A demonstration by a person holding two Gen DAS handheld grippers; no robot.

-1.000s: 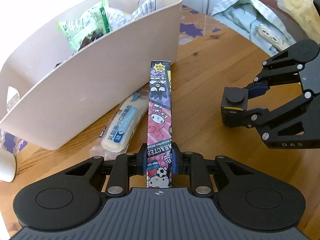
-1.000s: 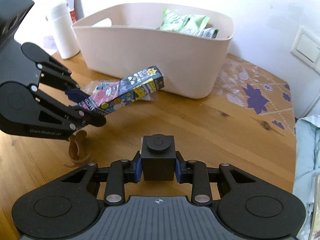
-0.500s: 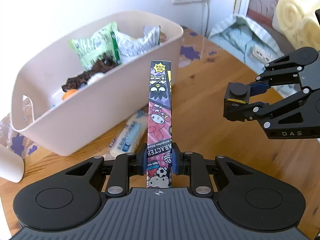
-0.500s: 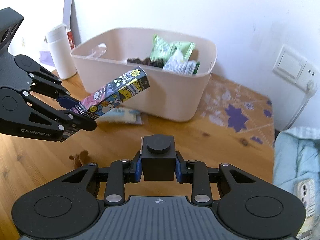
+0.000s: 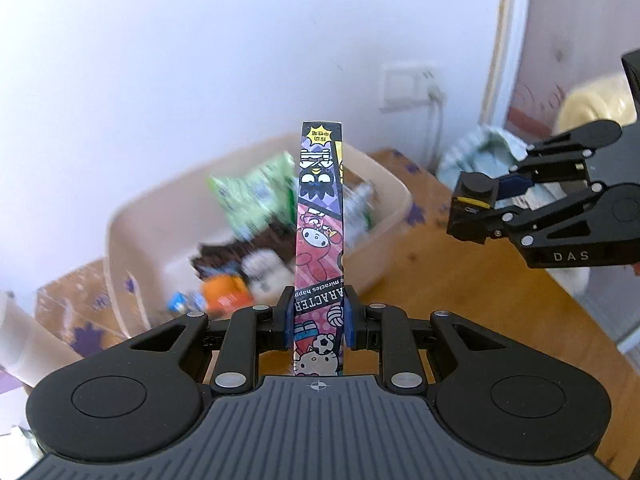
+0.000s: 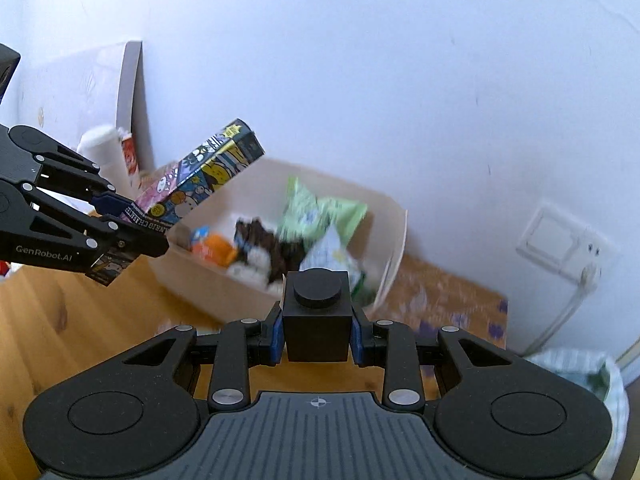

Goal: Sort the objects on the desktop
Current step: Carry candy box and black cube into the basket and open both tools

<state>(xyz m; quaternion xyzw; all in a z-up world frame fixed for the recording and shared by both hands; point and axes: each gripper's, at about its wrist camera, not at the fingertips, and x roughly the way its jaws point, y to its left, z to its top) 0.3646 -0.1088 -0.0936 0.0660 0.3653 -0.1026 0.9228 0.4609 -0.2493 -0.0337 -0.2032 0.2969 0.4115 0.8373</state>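
Observation:
My left gripper is shut on a long cartoon-printed box, which juts forward over the beige bin. From the right wrist view the same box slants up out of the left gripper at the left. My right gripper is shut on a small black cube with a round stud; in the left wrist view that cube hangs at the right, above the table. The bin holds green snack packets, an orange item and dark pieces.
A wooden table carries the bin near the white wall. A white bottle stands behind the left gripper. A wall socket with a cable sits at the right, and light cloth lies beyond the table edge.
Both grippers have risen with their loads and now look down into the bin from above. The snack bar that lay beside the bin has passed out of view.

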